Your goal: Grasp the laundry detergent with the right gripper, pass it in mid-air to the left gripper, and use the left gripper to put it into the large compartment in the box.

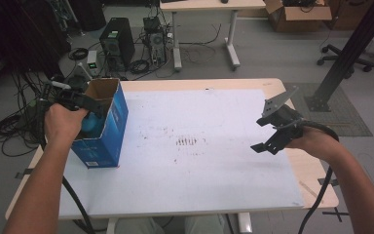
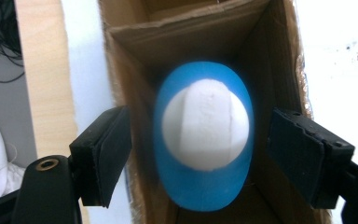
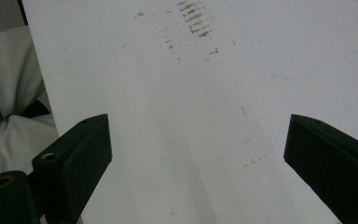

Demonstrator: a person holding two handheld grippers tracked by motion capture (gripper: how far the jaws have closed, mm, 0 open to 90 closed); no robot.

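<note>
A blue cardboard box (image 1: 102, 134) stands open-topped at the left of the white sheet (image 1: 199, 170). My left gripper (image 1: 93, 105) is held over its opening. In the left gripper view a blue egg-shaped thing with a white cap (image 2: 205, 140) sits between the pads (image 2: 105, 149) of my left gripper (image 2: 200, 154), blurred, with a gap on each side, above the brown inside of the box (image 2: 191, 37). My right gripper (image 1: 267, 129) hovers open above the sheet's right part. Nothing lies between the fingers of my right gripper (image 3: 198, 158).
Faint brown marks (image 1: 187, 142) dot the middle of the sheet. The wooden table (image 1: 316, 180) shows around the sheet. Behind it on the floor are a computer tower (image 1: 118, 41), cables, another table (image 1: 209, 5) and an office chair base (image 1: 343, 56).
</note>
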